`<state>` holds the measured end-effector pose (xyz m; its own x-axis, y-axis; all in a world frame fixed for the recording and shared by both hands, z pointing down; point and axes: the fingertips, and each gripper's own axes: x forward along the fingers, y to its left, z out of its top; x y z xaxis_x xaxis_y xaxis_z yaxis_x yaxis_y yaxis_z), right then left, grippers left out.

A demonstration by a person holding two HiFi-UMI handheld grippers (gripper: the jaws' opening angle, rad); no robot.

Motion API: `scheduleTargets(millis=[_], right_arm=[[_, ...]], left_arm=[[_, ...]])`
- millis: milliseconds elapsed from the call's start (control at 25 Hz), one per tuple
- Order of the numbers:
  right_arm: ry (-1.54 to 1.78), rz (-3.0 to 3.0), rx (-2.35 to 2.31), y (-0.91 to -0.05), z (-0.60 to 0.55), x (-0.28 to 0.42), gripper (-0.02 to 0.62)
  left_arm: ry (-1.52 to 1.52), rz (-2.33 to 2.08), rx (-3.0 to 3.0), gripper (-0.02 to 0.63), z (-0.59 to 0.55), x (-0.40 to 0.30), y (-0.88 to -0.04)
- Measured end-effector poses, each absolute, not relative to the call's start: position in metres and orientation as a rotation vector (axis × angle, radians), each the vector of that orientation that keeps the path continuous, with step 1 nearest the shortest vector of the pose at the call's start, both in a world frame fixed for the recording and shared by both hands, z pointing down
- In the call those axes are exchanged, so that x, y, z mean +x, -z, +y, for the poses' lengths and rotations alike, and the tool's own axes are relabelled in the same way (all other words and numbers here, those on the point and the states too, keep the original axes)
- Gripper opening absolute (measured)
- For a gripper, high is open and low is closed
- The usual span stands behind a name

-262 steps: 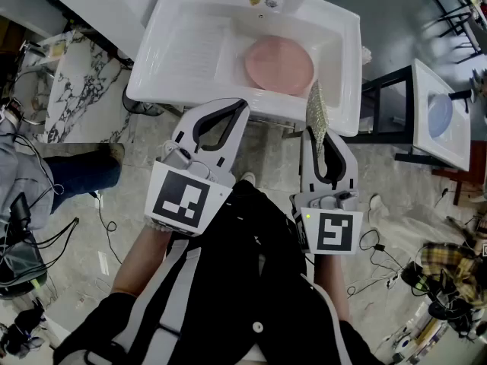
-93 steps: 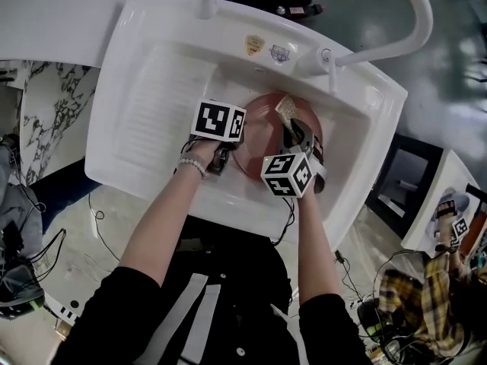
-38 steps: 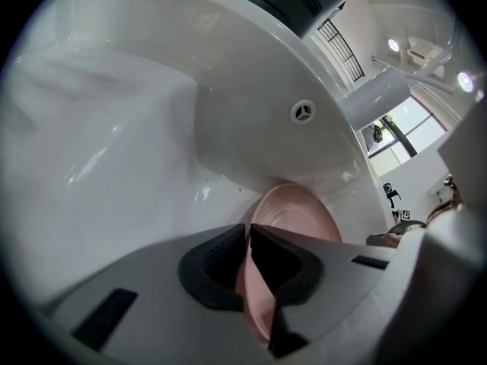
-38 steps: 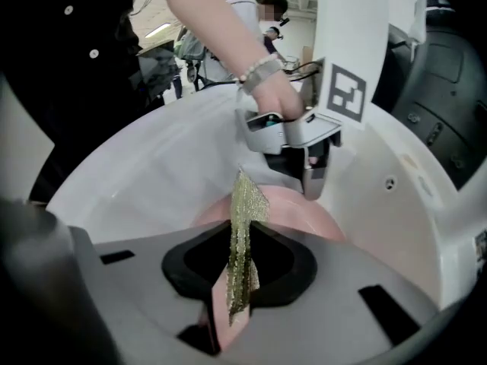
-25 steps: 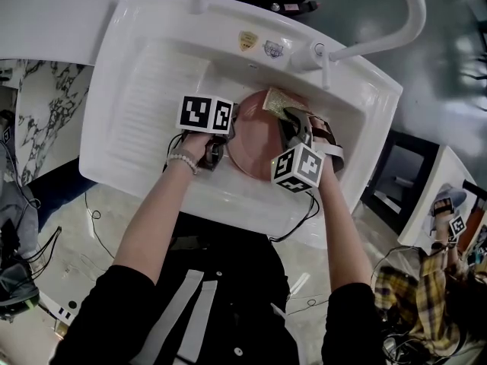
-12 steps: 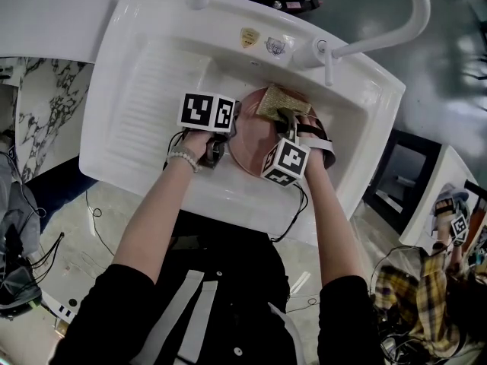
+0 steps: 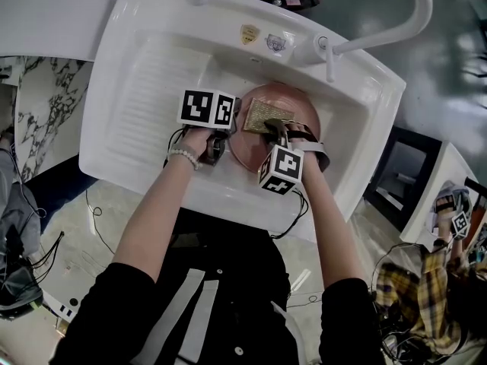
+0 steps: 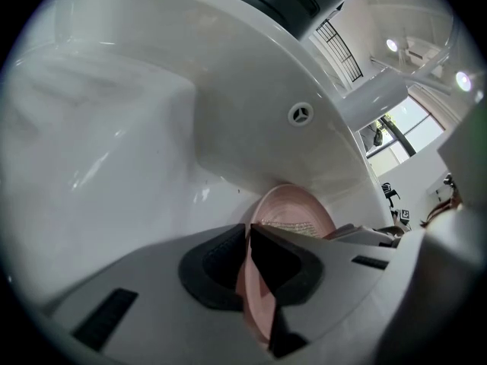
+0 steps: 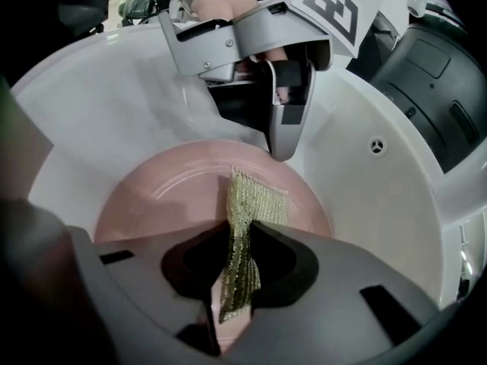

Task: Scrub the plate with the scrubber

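A pink plate [image 7: 300,112] lies tilted in the white sink's basin [image 7: 346,139]. My left gripper [image 7: 231,125] is shut on the plate's left rim; in the left gripper view the rim [image 8: 251,295] runs between its jaws [image 8: 249,233]. My right gripper [image 7: 272,130] is shut on a golden mesh scrubber [image 7: 262,115], whose free end lies flat on the plate's left half. In the right gripper view the scrubber [image 9: 242,257] hangs from the gripper [image 9: 242,226] onto the plate [image 9: 152,196], with the left gripper [image 9: 278,101] just beyond.
A white faucet [image 7: 384,33] arches over the sink's far right corner. A ribbed drainboard [image 7: 156,97] fills the sink's left half. An overflow hole [image 8: 300,114] sits in the far basin wall. A marble counter [image 7: 34,112] stands left; cables [image 7: 27,265] lie on the floor.
My right gripper has swept the scrubber from the plate's far rim down and left across the plate, toward the left gripper. The left gripper and the plate have stayed put.
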<state>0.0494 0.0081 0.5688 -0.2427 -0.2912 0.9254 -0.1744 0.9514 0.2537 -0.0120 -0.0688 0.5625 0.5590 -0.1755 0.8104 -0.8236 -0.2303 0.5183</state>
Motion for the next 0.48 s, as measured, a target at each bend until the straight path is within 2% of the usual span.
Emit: scheduleTargets(millis=[480], right_arm=[[-0.033,-1.963,0.021,-0.556,0.073,0.031,0.08]], left_arm=[[-0.756,-0.839,1.72,0.02,-0.069,-0.013,-0.563]])
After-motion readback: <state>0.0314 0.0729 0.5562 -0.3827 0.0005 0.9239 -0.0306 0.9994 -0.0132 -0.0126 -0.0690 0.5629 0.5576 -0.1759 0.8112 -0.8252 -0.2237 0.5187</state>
